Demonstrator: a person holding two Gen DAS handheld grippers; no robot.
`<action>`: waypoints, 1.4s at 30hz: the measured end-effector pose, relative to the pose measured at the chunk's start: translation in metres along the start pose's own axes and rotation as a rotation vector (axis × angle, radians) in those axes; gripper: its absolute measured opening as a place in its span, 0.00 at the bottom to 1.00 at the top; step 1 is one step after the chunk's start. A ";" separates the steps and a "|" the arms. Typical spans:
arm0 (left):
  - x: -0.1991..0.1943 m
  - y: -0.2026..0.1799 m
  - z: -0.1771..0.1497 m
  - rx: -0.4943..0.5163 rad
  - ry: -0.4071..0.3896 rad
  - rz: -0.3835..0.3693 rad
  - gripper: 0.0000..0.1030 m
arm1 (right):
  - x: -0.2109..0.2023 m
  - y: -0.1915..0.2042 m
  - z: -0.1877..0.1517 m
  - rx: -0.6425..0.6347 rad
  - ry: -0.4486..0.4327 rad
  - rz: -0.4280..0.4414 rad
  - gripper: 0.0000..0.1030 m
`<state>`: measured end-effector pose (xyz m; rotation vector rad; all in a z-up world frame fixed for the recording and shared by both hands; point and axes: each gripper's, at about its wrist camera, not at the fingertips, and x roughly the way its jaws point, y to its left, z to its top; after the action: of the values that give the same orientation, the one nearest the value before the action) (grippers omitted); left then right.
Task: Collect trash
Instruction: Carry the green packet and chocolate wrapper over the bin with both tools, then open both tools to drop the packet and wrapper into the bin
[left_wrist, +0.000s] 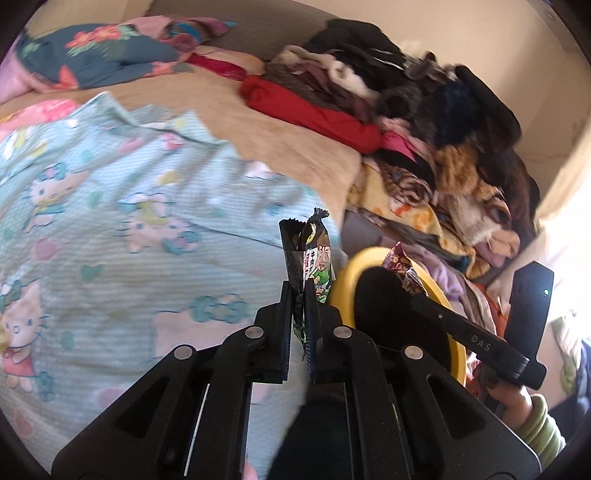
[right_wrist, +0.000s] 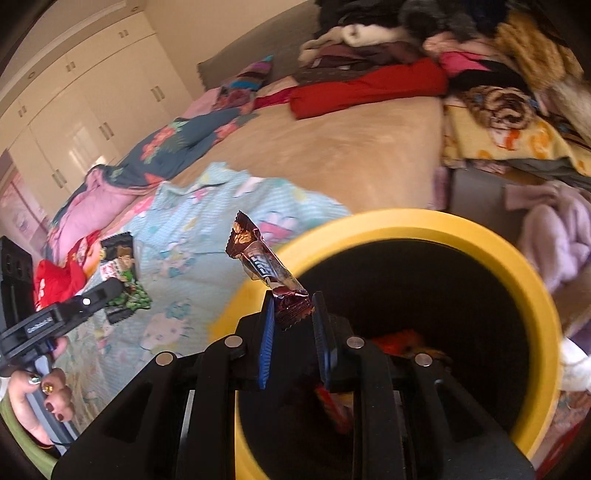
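Note:
My left gripper (left_wrist: 299, 299) is shut on a black and green snack wrapper (left_wrist: 310, 254) that stands up between its pads, above the light blue cartoon blanket. That wrapper (right_wrist: 120, 273) and the left gripper (right_wrist: 110, 288) also show at the left of the right wrist view. My right gripper (right_wrist: 293, 302) is shut on a crumpled brown candy wrapper (right_wrist: 266, 266), held over the near rim of a yellow trash bin (right_wrist: 406, 221). The bin (left_wrist: 360, 258) with its black inside sits beside the bed, and the right gripper (left_wrist: 413, 295) reaches over it with the brown wrapper (left_wrist: 402, 269).
A bed with a tan cover (right_wrist: 332, 147) and a light blue cartoon blanket (left_wrist: 110, 221) fills the left. A heap of clothes (left_wrist: 424, 110) lies at the back right. Orange and red scraps (right_wrist: 399, 339) lie inside the bin. White wardrobe doors (right_wrist: 74, 110) stand behind.

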<state>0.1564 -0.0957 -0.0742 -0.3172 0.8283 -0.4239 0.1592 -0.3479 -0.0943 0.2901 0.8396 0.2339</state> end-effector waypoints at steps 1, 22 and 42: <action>0.002 -0.007 -0.002 0.012 0.007 -0.010 0.03 | -0.004 -0.005 -0.002 0.003 0.000 -0.010 0.19; 0.053 -0.100 -0.037 0.225 0.148 -0.086 0.03 | -0.046 -0.050 -0.013 0.031 -0.002 -0.146 0.20; 0.042 -0.107 -0.035 0.284 0.121 -0.037 0.81 | -0.079 -0.063 -0.005 0.102 -0.048 -0.155 0.69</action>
<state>0.1294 -0.2133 -0.0774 -0.0435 0.8684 -0.5922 0.1101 -0.4312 -0.0649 0.3234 0.8237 0.0391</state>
